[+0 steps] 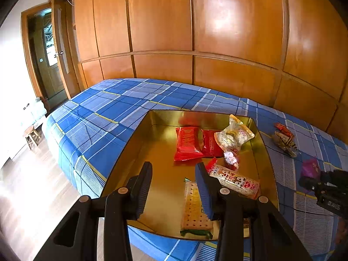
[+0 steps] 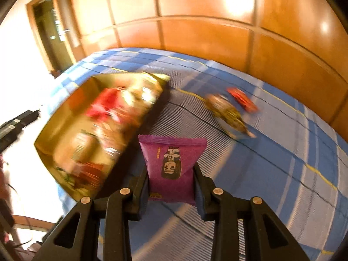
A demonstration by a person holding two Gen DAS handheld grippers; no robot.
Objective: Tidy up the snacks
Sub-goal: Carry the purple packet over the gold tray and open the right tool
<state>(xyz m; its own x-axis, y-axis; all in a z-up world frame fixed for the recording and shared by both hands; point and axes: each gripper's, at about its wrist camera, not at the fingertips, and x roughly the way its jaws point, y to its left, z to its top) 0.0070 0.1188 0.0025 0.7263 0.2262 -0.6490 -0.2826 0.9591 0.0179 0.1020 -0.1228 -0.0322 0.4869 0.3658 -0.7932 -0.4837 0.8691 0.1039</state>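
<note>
Snacks are lying partly in the gold tray (image 1: 139,143) on the bed (image 1: 104,108), two red packets (image 1: 188,143) near its far edge. Right gripper (image 2: 171,174) is clamping a purple packet (image 2: 171,161) above the bed beside the tray; left gripper (image 1: 174,174) is hovering over the tray, jaws narrowly apart, holding nothing.
</note>
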